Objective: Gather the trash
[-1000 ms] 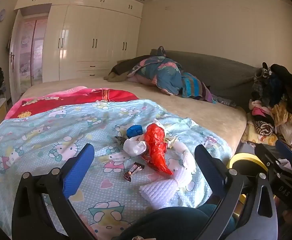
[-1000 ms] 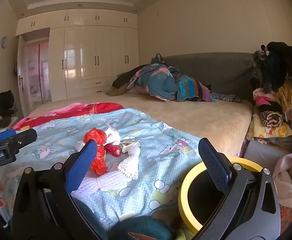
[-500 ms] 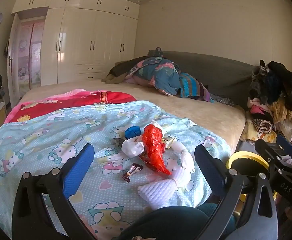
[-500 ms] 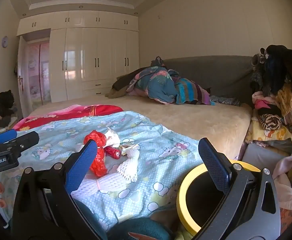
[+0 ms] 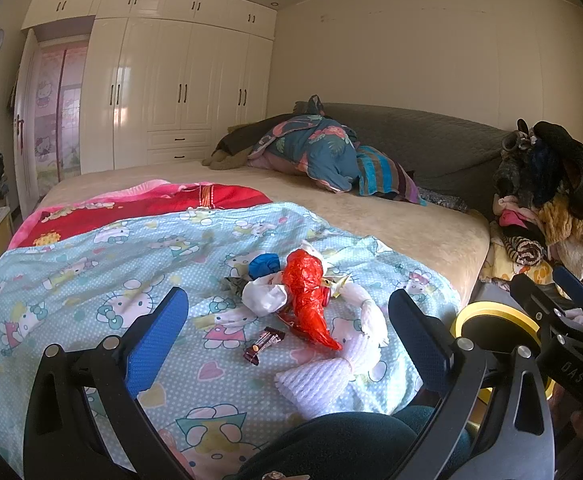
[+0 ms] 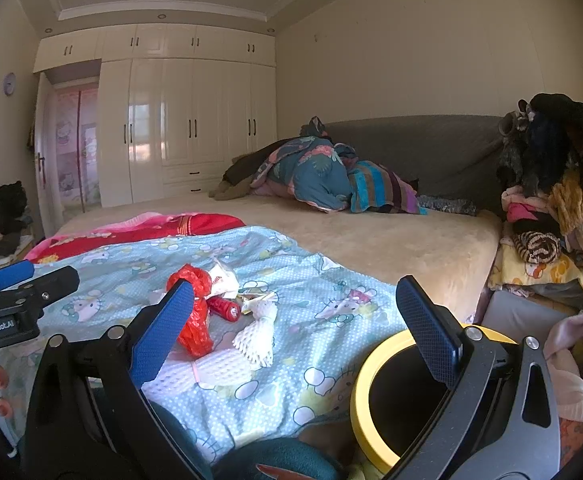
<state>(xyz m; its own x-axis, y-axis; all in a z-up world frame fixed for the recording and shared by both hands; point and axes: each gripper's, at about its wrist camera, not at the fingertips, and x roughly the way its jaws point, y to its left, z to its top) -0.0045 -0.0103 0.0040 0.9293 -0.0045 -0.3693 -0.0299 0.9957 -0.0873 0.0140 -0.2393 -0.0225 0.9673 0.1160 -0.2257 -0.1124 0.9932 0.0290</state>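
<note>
bedroom, trash heap on quilt, both grippers empty

bed: wide, beige plush cover, grey padded headboard behind.
quilt: pale blue cotton, cartoon cat print, spread over the bed's near end; a red blanket lies beyond it.
clothes pile: dark, yellow and striped knits stacked beside the bed.
bin: round, yellow rim, dark inside, on the floor against the bed's near corner, beneath the right gripper.
left gripper: black frame, blue ribbed pads, spread wide, holding nothing, above the quilt, clear of the trash.
right gripper: same build, spread wide, empty, touching nothing.
trash, clustered mid-quilt, pieces touching:
white foam nets, mesh-textured, soft;
red plastic bag, crinkled, glossy, lying over the heap;
white crumpled bag;
blue crumpled wad;
small dark candy wrapper, just apart from the rest.
</note>
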